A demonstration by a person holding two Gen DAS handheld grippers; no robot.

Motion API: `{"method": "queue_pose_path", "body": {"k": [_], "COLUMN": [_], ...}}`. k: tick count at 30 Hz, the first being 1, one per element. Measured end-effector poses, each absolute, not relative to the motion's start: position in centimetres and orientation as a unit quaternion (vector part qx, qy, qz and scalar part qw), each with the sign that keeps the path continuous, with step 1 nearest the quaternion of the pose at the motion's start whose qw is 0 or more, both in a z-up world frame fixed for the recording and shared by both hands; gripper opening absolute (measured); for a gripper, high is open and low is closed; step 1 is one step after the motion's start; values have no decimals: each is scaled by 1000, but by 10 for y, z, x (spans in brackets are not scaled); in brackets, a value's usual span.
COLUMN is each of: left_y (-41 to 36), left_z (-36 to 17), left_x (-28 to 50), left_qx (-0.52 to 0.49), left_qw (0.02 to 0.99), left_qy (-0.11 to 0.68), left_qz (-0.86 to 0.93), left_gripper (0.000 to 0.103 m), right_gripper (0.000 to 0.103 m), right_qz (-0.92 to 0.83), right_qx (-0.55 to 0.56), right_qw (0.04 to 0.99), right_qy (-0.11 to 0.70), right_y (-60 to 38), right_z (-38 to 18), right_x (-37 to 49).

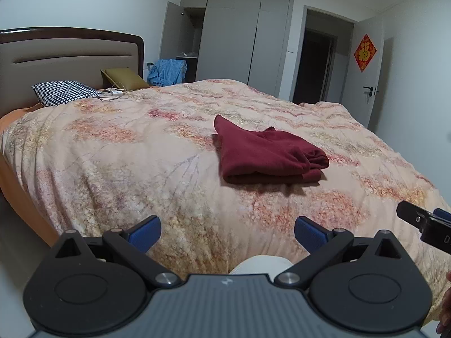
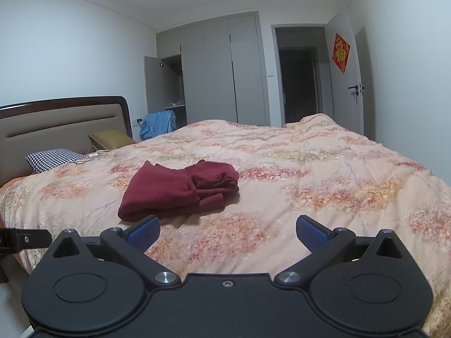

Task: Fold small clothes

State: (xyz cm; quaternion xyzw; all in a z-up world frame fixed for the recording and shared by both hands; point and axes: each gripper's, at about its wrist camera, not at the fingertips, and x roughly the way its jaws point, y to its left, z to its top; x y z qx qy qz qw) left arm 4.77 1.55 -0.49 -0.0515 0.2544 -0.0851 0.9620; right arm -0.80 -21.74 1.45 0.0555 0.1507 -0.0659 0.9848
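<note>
A dark red garment (image 1: 265,152) lies folded in a compact bundle on the floral quilt (image 1: 141,146); in the right wrist view the garment (image 2: 180,191) sits ahead and to the left. My left gripper (image 1: 227,232) is open over the near edge of the bed, well short of the garment, with nothing between its blue pads (image 1: 145,233). My right gripper (image 2: 227,232) is also open and empty, its left pad (image 2: 143,232) just short of the garment's near edge. Part of the right gripper shows at the right edge of the left wrist view.
A houndstooth pillow (image 1: 66,93), an olive cushion (image 1: 126,79) and a white charger with cable (image 1: 117,93) lie by the headboard (image 1: 70,53). Blue cloth (image 1: 167,71) hangs beside the grey wardrobe (image 1: 234,36), one door open. A doorway (image 1: 315,56) stands beyond the bed.
</note>
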Motion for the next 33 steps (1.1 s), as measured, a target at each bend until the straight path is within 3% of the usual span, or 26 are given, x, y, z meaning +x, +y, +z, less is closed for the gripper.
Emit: {"method": "queue_pose_path", "body": {"k": [33], "left_y": [14], "left_z": [-6], "left_x": [50], "left_qx": [-47], "left_qw": [960], "left_qy": [261], "left_qz": [-90], "left_gripper": [103], "right_gripper": [102], "right_qz": [-53], "right_qx": [53], "right_qw": [984], "right_qy": [164], "right_y": [-212], "right_z": [8], "right_x": [-4]}}
